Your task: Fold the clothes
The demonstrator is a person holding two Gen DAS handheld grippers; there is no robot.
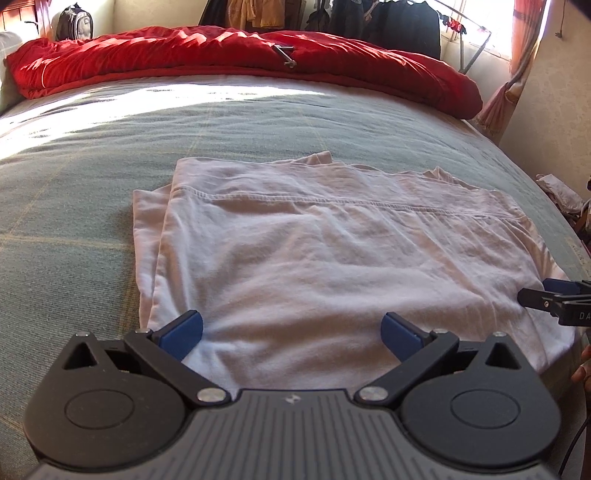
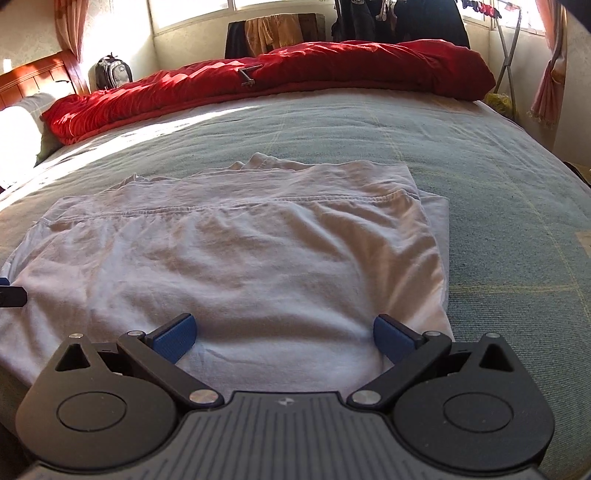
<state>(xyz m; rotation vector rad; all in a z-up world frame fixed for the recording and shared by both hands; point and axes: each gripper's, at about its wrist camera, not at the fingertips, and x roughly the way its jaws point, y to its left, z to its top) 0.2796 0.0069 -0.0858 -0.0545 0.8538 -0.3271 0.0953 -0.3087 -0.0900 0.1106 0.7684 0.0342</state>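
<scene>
A pale pink-white garment (image 1: 332,254) lies flat and partly folded on the grey-green bed cover (image 1: 74,192); a stitched hem runs across its far part. My left gripper (image 1: 293,334) is open, its blue pads spread wide over the garment's near left edge, holding nothing. My right gripper (image 2: 284,336) is open too, over the near right edge of the garment (image 2: 240,258). The right gripper's fingers (image 1: 546,299) show at the right edge of the left wrist view. A tip of the left gripper (image 2: 11,291) shows at the left edge of the right wrist view.
A red duvet (image 1: 240,55) lies bunched along the far side of the bed, with a small metal object (image 1: 286,55) on it. Dark clothes (image 1: 388,18) hang behind it. A backpack (image 1: 74,24) stands at the far left. More cloth (image 1: 557,192) lies at the bed's right edge.
</scene>
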